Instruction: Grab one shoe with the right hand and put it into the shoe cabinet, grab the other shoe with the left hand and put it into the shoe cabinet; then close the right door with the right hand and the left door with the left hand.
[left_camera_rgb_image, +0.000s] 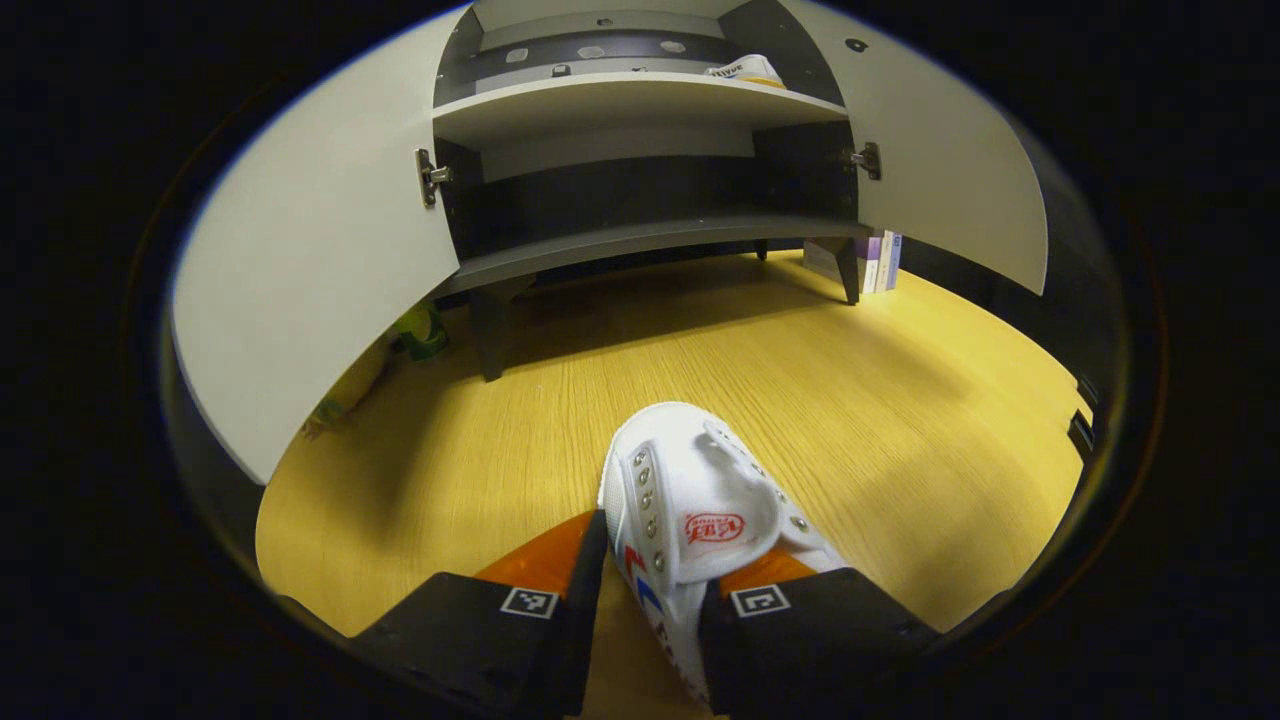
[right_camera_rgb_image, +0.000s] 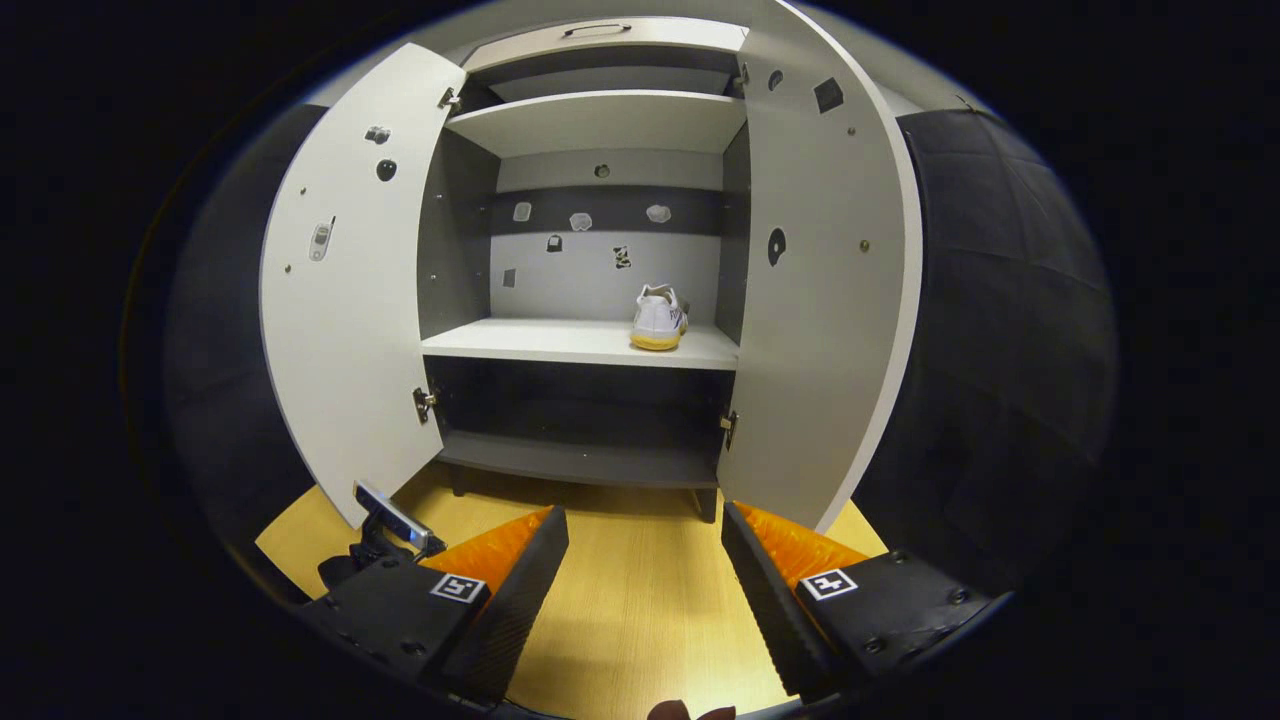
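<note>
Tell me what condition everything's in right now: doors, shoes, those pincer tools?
Left door: open.
Right door: open.
Shoe on shelf: already stowed in the cabinet, upright.
Second shoe: on the floor, between the left gripper fingers.
Left gripper: shut on the second shoe.
Right gripper: open, empty.

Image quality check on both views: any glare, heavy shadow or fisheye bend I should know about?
Left gripper view: cabinet doors bow strongly from fisheye; shoe in the claw is sharp, evenly lit; soft shadow under the cabinet on the floor. Right gripper view: lower shelf dark, shoe on the shelf small but clear; no glare.
</note>
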